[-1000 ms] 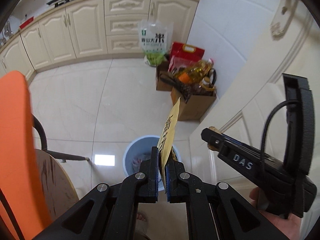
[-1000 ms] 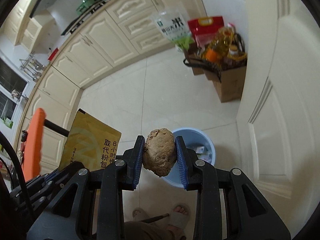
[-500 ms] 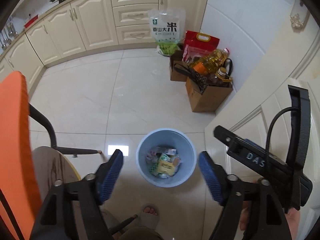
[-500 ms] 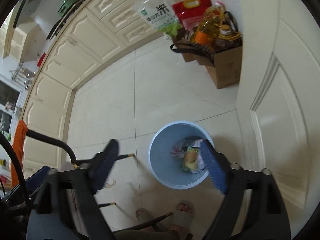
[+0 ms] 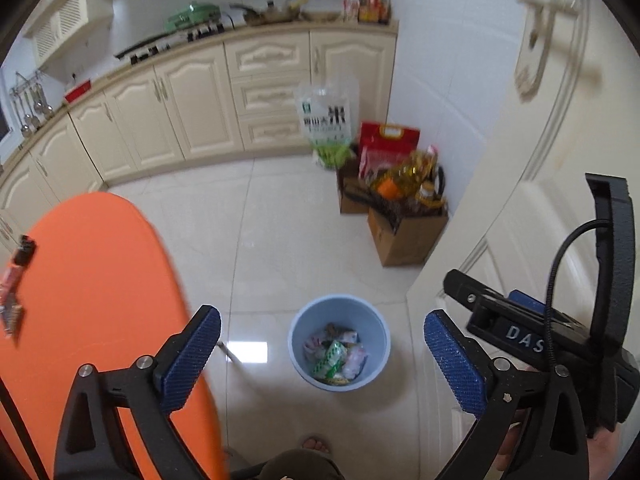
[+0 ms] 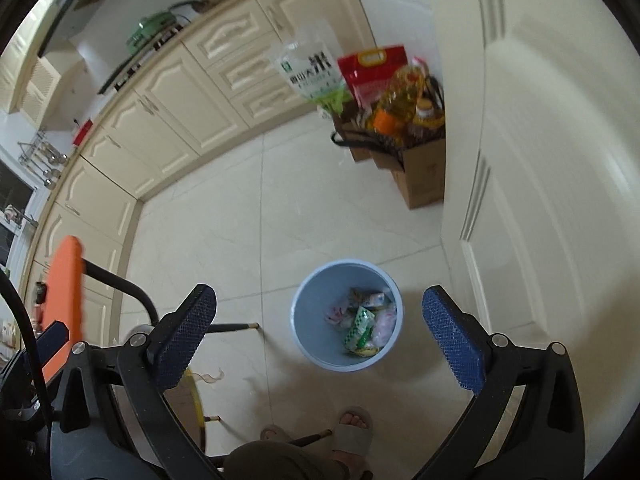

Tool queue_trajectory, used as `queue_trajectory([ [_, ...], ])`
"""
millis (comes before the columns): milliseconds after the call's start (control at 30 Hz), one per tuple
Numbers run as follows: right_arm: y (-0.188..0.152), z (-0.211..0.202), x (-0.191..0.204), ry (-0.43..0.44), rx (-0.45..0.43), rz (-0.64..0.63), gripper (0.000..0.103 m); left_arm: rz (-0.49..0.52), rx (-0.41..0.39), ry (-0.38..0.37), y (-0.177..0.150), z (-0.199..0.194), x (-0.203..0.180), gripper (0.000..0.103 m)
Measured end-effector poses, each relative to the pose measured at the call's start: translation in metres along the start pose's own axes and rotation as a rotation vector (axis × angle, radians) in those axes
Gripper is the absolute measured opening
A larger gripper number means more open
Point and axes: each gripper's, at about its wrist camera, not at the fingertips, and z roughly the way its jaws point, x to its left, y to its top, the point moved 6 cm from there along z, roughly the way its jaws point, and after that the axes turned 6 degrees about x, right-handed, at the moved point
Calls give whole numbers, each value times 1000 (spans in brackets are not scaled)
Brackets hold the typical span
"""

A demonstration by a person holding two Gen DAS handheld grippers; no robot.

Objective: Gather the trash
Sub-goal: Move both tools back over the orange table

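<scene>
Two hand-held claws hang over a pale blue bin (image 5: 339, 344) on the cream tiled floor (image 5: 280, 220) of a kitchen. The left claw (image 5: 320, 364) is spread wide and grasps nothing, its jaws having just been opening further; between its blue pads (image 5: 188, 364) only the bin and floor show. The right claw (image 6: 320, 340) is likewise released and empty, its jaws having just been opening, its pads (image 6: 452, 344) framing the same bin (image 6: 346, 314).

The trash lies inside the bin: a heap of crumpled wrappers (image 5: 336, 354), green-and-white, pink and white, resting on the bottom. The right wrist view shows the same wrappers (image 6: 362, 326) against the far side of the bin's floor.

In the left wrist view the right claw's black body, lettered "DAS" (image 5: 524, 340), sits at the lower right, held in a hand (image 5: 516, 444). An orange chair back (image 5: 92, 312) fills the lower left. A sandalled foot (image 6: 354, 426) stands just short of the bin.

Beyond the bin, against the white wall, stand cardboard boxes (image 5: 404, 236) holding oil bottles (image 5: 408, 172), with a red bag (image 5: 384, 144) and a clear rice bag (image 5: 328, 120) behind them. Cream cabinets (image 5: 192, 108) run along the back under a counter (image 5: 256, 28) carrying a green pan (image 5: 192, 14). A white panelled door (image 6: 540, 160) stands at the right.
</scene>
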Motion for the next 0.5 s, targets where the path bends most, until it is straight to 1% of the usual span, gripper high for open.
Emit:
queue_trajectory([
  [133,-3,-45,28,14,-68,-37,103,-29,-90,5,-27,-54,27,100],
  [233,-10,-75,57,26,-109,-83,103,-49,-142,22,-54,-92,49,101],
  [333,-20,-100,91,54,-146,-134,103,-77,-182,33,-85,-126,70,102],
  [500,-44,-136,155,105,-197,-229,103,-144,-259,81,-146,-186,112,102],
])
